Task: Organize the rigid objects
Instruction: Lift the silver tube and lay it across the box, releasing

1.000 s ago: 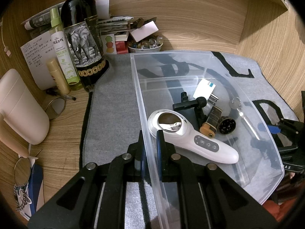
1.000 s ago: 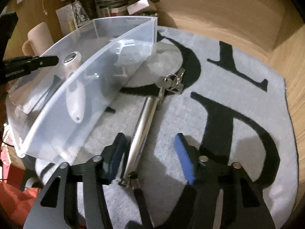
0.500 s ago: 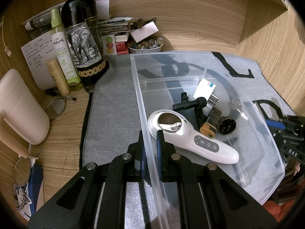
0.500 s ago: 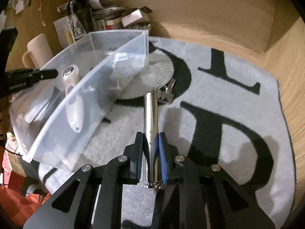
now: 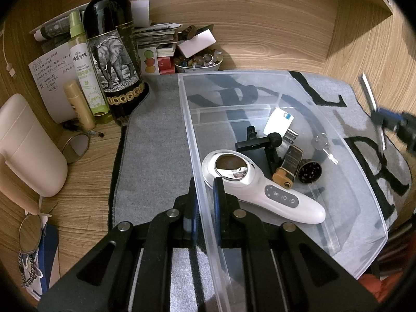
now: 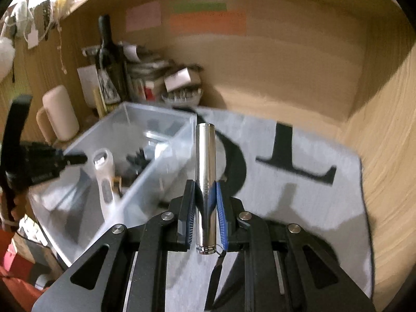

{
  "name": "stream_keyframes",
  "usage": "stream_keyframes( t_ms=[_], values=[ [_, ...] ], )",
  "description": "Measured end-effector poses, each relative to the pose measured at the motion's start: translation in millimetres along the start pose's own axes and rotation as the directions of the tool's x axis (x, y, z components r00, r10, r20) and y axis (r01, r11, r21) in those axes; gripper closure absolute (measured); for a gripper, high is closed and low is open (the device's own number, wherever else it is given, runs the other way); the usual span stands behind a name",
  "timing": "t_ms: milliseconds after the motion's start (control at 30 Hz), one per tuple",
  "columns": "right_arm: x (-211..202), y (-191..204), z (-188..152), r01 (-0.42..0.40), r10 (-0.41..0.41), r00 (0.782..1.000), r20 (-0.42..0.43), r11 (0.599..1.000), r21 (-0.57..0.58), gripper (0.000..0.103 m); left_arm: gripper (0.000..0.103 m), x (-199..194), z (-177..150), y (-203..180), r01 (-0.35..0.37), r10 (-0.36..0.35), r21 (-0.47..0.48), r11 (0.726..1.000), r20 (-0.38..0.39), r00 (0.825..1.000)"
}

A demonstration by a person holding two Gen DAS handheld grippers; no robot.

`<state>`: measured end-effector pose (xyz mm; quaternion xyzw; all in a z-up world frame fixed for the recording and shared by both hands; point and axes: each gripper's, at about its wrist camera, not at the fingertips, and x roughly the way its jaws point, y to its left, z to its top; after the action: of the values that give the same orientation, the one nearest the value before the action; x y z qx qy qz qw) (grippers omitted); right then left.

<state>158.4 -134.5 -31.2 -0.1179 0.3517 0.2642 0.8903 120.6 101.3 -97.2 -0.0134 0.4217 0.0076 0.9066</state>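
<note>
Right claw [image 6: 205,215] clenched on the steel cylinder [image 6: 205,171], pads on its lower half, cylinder clear of the grey mat [image 6: 299,208] and pointing away along the fingers; a loop and dark strap hang off its near end. Left claw [image 5: 204,205] pinched on the near wall of the clear plastic bin [image 5: 260,78], one pad inside, one outside, bracing it.

Progress: my read is well along. Already in the bin: white handheld device [image 5: 260,189], black clip mount [image 5: 260,143], brown lighter-like block [image 5: 287,166], round black cap [image 5: 309,173], white card [image 5: 278,122], a key [image 5: 323,144] against the far wall. The cylinder looks like the last loose piece; the mat towards the right edge of the worktop shows only its black lettering. Left to do, I'd judge: carry the cylinder over the bin wall and release it inside.

Surroundings: bin sits on the mat mid-worktop; back-left corner is crowded with a wine bottle [image 5: 111,52], green spray bottle [image 5: 87,72], small yellow tube [image 5: 79,104], paper stack, bowl of stones [image 5: 199,61]; cream jug [image 5: 28,145] at the left edge; sticky notes on the back panel.

In the way: the bin's right wall lies between cylinder and drop spot; floor space is tight around the white device; the strap could snag on the rim. Right view is motion-blurred, so fine clearance is hard to judge.
</note>
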Motion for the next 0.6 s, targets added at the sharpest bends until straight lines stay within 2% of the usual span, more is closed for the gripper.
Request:
stream_keyframes(
  t_ms=[200, 367, 467, 600],
  values=[
    [-15.2, 11.8, 31.6, -0.008, 0.013, 0.995, 0.100, 0.999, -0.052, 0.089, 0.095, -0.3, -0.3, 0.2, 0.001, -0.001, 0.000, 1.000, 0.000, 1.000],
    [-22.8, 26.8, 55.8, -0.039, 0.054, 0.984, 0.168, 0.995, -0.094, 0.089, 0.095, 0.1, -0.1, -0.6, 0.001, -0.001, 0.000, 1.000, 0.000, 1.000],
    [-24.6, 37.6, 66.9, -0.067, 0.090, 0.977, 0.194, 0.990, -0.121, 0.089, 0.095, 0.1, -0.1, -0.4, 0.001, -0.001, 0.001, 1.000, 0.000, 1.000],
    [-16.3, 56.3, 75.4, -0.101, 0.132, 0.974, 0.186, 0.981, -0.166, 0.089, 0.095, -0.2, -0.3, 0.1, 0.003, -0.003, -0.001, 1.000, 0.001, 1.000]
  ],
)
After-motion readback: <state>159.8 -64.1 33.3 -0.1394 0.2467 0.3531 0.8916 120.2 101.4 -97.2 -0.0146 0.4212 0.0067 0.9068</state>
